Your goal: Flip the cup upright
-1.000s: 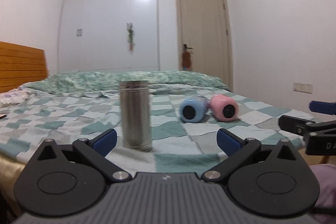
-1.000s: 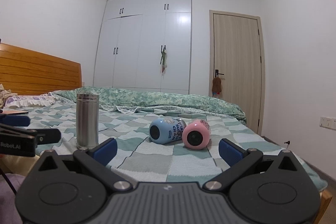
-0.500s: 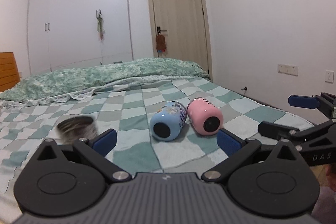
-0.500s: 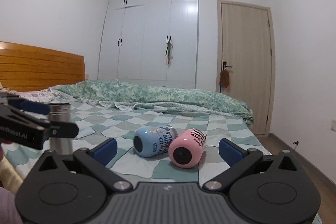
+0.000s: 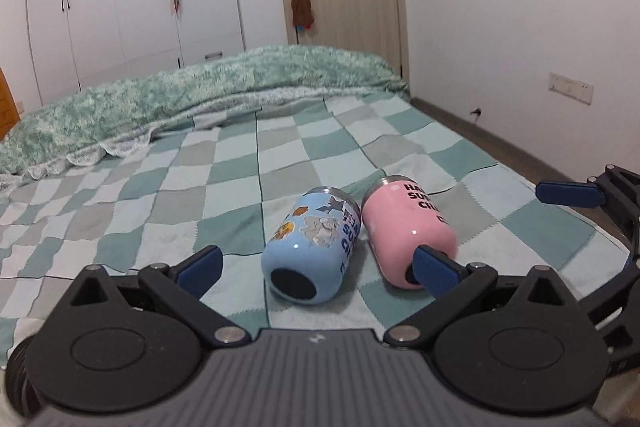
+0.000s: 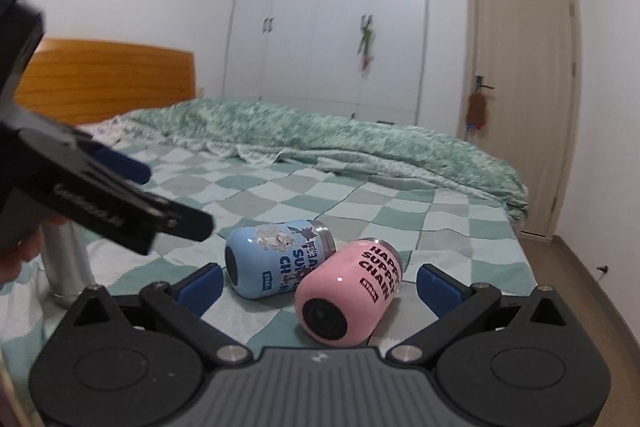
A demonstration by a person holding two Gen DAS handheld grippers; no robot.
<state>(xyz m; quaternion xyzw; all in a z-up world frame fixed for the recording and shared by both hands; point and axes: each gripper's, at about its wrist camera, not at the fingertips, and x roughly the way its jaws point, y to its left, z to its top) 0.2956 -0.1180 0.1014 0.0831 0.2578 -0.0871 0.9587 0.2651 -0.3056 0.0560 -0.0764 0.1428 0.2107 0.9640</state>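
A blue cartoon-print cup (image 5: 312, 247) and a pink cup (image 5: 408, 227) lie on their sides, side by side on the checked bed cover, bases toward me. My left gripper (image 5: 318, 269) is open and empty just in front of the blue cup. My right gripper (image 6: 318, 281) is open and empty, facing both cups: blue cup (image 6: 276, 259), pink cup (image 6: 348, 291). A steel cup (image 6: 66, 267) stands on end at the left in the right wrist view, partly hidden by the left gripper's body (image 6: 80, 195).
The checked bed cover (image 5: 240, 167) spreads wide, with a rumpled green quilt (image 5: 200, 95) behind. The bed's right edge drops to the floor near the wall (image 5: 500, 139). A wooden headboard (image 6: 108, 79), a white wardrobe (image 6: 332, 19) and a door (image 6: 524, 87) stand beyond.
My left gripper has swung right and forward from the steel cup to the blue cup. My right gripper has moved closer to the two lying cups. Both stay open.
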